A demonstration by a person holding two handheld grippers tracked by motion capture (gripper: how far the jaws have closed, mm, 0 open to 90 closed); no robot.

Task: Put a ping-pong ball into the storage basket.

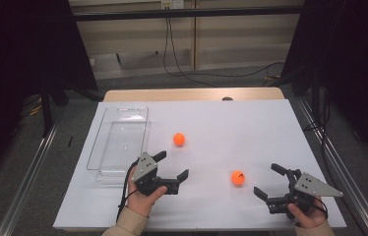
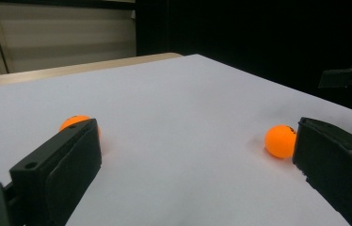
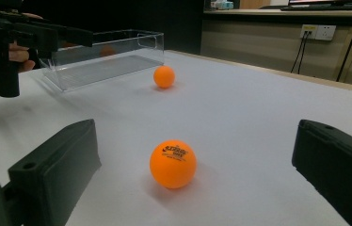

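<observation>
Two orange table-tennis balls lie on the white table cover [image 1: 231, 123]. The far ball [image 1: 179, 139] rests right of a clear plastic tray [image 1: 124, 109]; the near ball [image 1: 237, 178] lies toward the front right. My left gripper [image 1: 174, 164] stands open just in front of the far ball, holding nothing. In the left gripper view, its jaws [image 2: 196, 141] frame bare cover, with one ball [image 2: 73, 121] half hidden behind the left jaw and the other ball [image 2: 280, 141] beside the right jaw. My right gripper [image 1: 265, 179] is open, and the printed ball [image 3: 172, 164] lies just ahead between its jaws [image 3: 196, 128].
The clear tray [image 3: 113, 56] is long, stands at the left of the cover and looks empty. The second ball [image 3: 164, 76] lies just off its end. The table's wooden far edge [image 1: 192, 93] and metal side rails [image 1: 29, 167] border the workspace.
</observation>
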